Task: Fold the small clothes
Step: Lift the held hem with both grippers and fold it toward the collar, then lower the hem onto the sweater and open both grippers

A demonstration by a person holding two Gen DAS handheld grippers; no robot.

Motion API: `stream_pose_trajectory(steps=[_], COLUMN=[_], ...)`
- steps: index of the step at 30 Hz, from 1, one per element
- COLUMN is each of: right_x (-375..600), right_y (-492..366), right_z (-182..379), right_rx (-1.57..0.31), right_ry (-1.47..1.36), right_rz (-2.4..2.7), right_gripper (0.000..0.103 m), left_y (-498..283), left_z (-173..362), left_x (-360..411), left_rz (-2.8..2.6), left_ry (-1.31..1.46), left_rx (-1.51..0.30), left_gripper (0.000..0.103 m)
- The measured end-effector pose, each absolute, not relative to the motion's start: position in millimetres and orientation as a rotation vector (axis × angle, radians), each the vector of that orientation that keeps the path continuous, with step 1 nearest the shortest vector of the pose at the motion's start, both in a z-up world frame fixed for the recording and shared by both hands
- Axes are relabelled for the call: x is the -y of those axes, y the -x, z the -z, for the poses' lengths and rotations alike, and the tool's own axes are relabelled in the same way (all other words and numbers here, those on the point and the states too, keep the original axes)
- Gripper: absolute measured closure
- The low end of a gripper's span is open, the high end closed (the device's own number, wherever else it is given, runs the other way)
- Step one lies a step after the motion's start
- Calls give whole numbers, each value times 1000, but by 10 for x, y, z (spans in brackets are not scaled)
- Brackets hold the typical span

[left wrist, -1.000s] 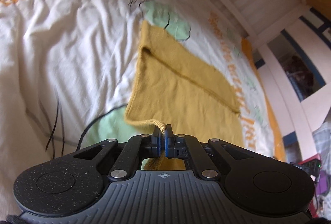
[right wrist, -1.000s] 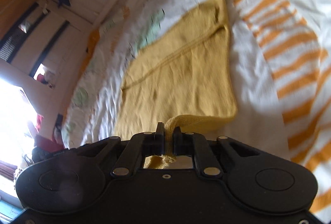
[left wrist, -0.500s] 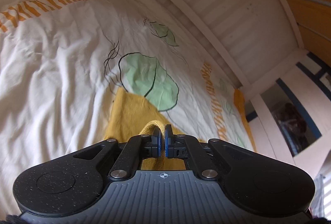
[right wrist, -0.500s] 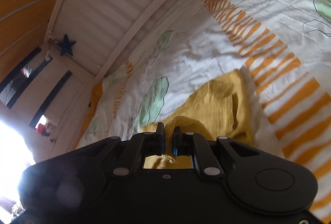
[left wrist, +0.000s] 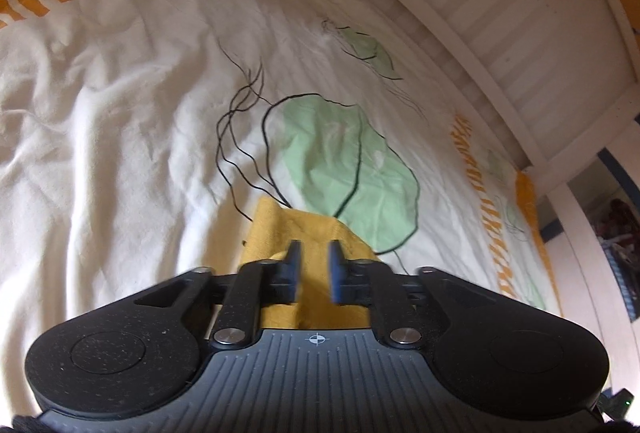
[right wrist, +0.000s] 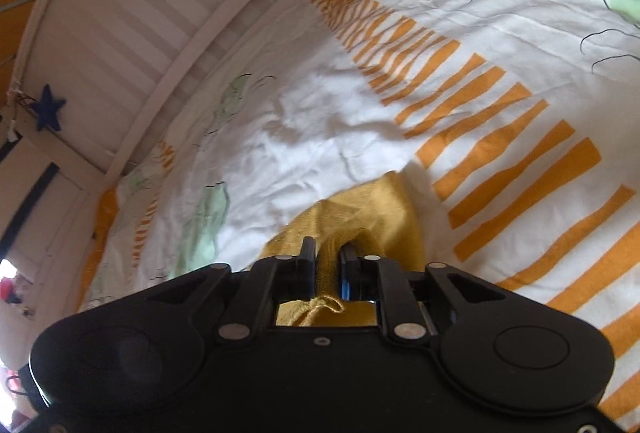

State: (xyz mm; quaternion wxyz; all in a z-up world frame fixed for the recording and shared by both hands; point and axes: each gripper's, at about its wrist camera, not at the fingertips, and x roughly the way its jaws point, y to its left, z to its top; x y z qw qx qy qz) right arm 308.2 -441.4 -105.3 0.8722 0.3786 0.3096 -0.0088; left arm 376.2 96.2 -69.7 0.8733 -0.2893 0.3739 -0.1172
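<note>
A small mustard-yellow knit garment (left wrist: 276,229) lies on the bed, mostly hidden under both grippers. In the left wrist view my left gripper (left wrist: 314,257) stands just over it with its jaws parted by a small gap; the cloth lies slack below them. In the right wrist view the same garment (right wrist: 384,209) bunches up in front of my right gripper (right wrist: 327,253). Its jaws have a narrow gap, and a fold of the yellow cloth still sits between them.
The bed cover (left wrist: 120,137) is white with green leaf prints and orange stripes (right wrist: 500,161), and is wrinkled. A white slatted bed rail (left wrist: 460,5) runs along the far side. A blue star (right wrist: 48,107) hangs at the left past the rail.
Both grippers carried the garment's near edge forward over the rest of it and came down low. Both jaws, shut on the cloth before, have now parted.
</note>
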Motion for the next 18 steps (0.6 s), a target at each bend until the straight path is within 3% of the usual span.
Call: stream_pose_trajectory(steps=[1,3,4,7,18], right_x=[4420,4416,4412,4363,3813], right_y=[-3089,-3057,-3031,-2968,-2650], right_z=[1060,1026,994,858,629], right_rx=[-645,-624,-610,-586,-701], right_ry=[-779,-744,-726,-652,-519], right_rz=[31,61,65,83,-41], right_gripper=[60,41,37,37,33], left_y=[-3750,-3674,-3621,-3444,-2666], left_z=[670,566,512,342,163], left_x=[-968,-957,-945,-836,-496], left_rz=[236,235,242,254,428], left_ry=[589,535,502,375,225], left_rx=[-766,-735,-725,-716,-824], left_gripper=[58,54,50,35,34])
